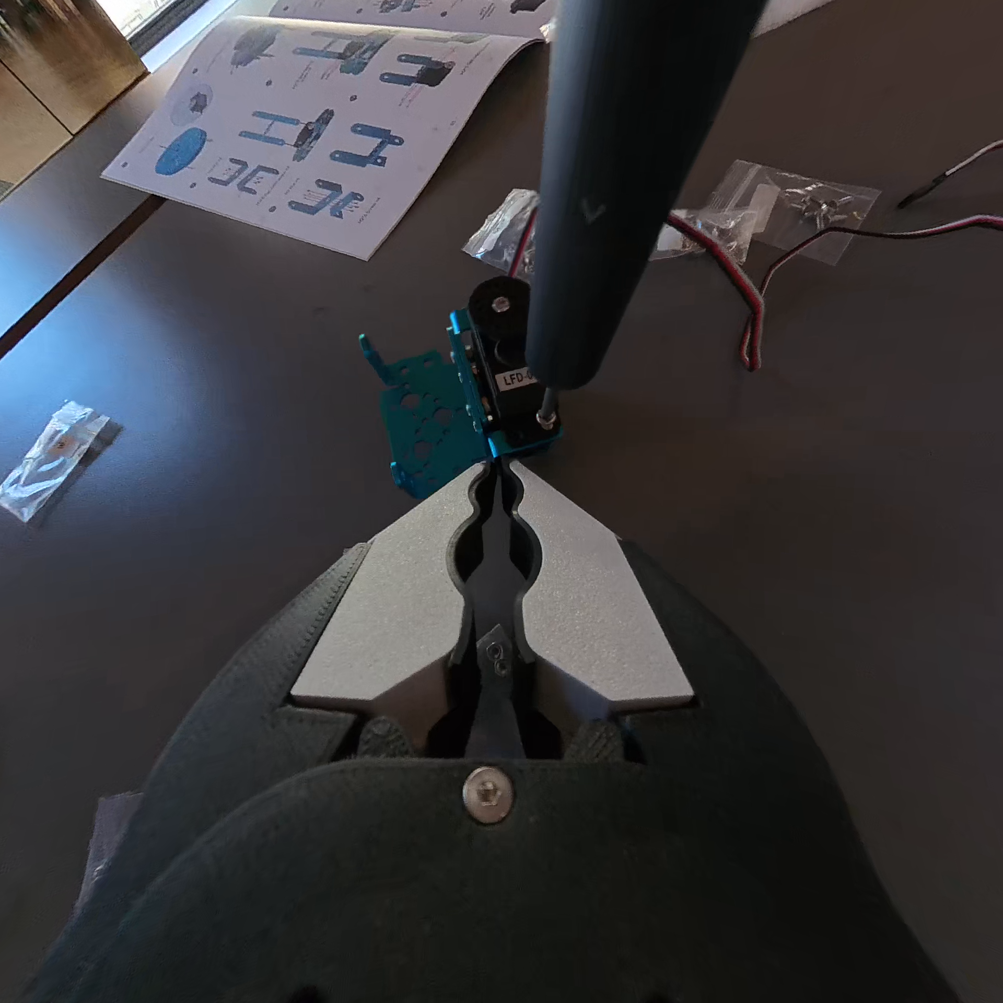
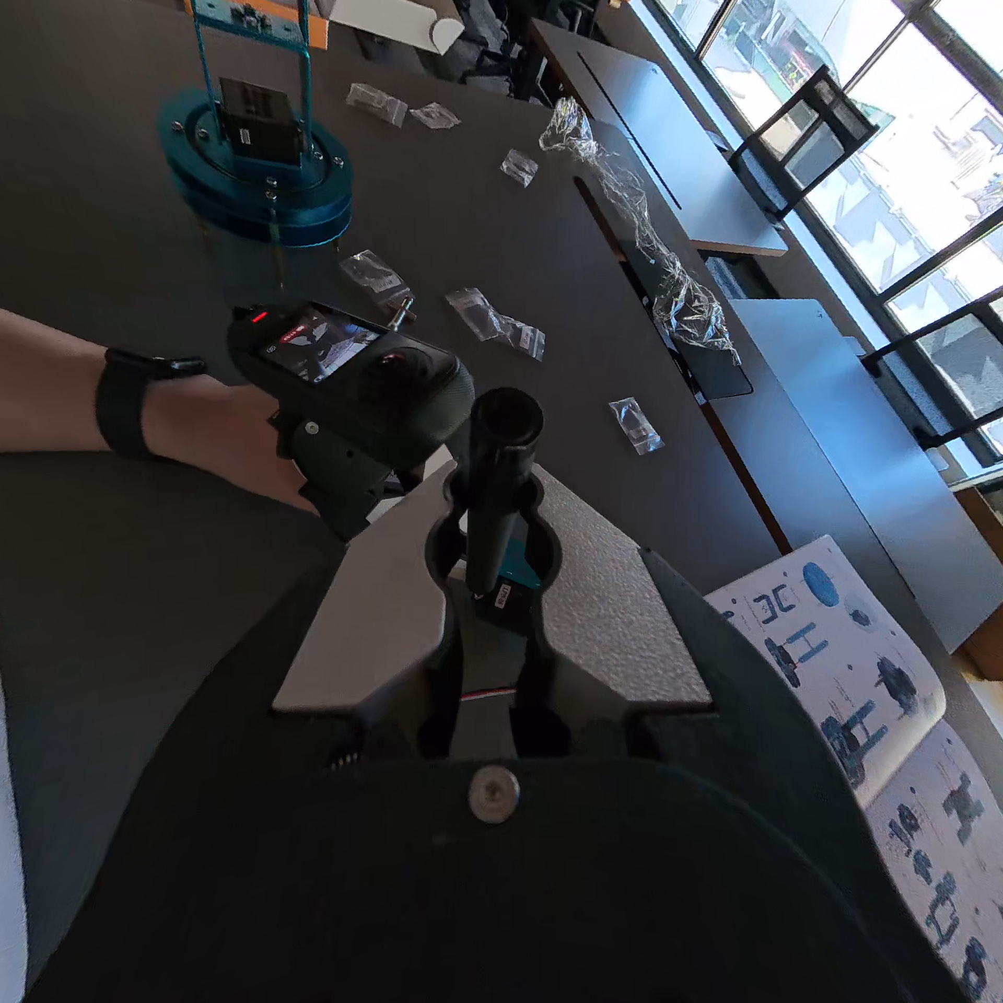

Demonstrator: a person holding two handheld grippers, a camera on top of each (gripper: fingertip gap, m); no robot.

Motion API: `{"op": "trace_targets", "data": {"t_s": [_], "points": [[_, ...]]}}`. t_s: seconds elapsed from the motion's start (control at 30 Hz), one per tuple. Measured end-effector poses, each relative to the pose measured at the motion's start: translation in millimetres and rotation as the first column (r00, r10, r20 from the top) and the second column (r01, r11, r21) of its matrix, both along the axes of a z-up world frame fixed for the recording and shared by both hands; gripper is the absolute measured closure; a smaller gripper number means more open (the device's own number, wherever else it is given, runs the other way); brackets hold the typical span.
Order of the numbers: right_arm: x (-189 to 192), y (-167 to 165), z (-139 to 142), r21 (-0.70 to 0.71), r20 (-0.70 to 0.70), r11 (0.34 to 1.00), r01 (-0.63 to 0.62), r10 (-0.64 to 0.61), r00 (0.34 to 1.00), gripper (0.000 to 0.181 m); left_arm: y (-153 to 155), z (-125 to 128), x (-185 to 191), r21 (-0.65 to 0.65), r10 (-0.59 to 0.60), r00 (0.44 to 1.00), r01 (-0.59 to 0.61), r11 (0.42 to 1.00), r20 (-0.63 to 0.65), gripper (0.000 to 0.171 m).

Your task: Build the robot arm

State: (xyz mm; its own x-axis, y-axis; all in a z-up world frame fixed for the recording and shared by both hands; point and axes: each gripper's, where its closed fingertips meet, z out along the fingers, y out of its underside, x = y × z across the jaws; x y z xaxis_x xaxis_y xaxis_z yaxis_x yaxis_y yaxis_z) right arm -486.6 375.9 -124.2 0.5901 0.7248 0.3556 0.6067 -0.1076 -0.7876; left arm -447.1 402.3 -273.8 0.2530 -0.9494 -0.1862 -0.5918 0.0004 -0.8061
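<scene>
while its tips are pinching the near edge of the blue bracket [image 1: 429, 423], the left tool [image 1: 500, 465] is clenched and bracing it upright on the table [image 1: 217, 543], apparently so the black motor [image 1: 510, 380] seated in it faces up. the right tool [image 2: 496, 477] is gripping the dark screwdriver [image 2: 496, 488], whose thin tip is resting on a small screw [image 1: 544, 418] at the motor's corner. beyond are lying an open booklet [image 1: 304, 125], clear bags [image 1: 781, 211] of small parts and a red and black wire [image 1: 760, 304].

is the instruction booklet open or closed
Open. In the left wrist view the instruction booklet lies spread flat on the dark table, printed diagrams facing up, with a centre fold visible between its pages.
</scene>
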Motion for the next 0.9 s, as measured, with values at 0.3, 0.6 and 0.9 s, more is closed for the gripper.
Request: {"op": "trace_targets", "data": {"t_s": [0.3, 0.6, 0.9], "points": [[2.3, 7.5, 1.2, -0.035, -0.052, 0.999, -0.003, 0.001, 0.999, 0.163, -10.1, 56.0, -15.1, -0.069, -0.104, 0.956, 0.127, 0.989, 0.275, 0.135], [-0.4, 15.9, 2.4, -0.046, -0.085, 0.999, 0.008, -0.012, 0.996, 0.163, -22.0, 89.5, 10.7, 0.078, -0.241, 0.911, 0.228, 0.971, 0.336, 0.152], [-2.5, 1.6, 3.2, -0.15, 0.002, 0.97, -0.193, 0.195, 0.981, 0.159, -25.3, 87.6, 7.7, 0.102, -0.283, 0.906, 0.264, 0.959, 0.316, 0.154]]}}
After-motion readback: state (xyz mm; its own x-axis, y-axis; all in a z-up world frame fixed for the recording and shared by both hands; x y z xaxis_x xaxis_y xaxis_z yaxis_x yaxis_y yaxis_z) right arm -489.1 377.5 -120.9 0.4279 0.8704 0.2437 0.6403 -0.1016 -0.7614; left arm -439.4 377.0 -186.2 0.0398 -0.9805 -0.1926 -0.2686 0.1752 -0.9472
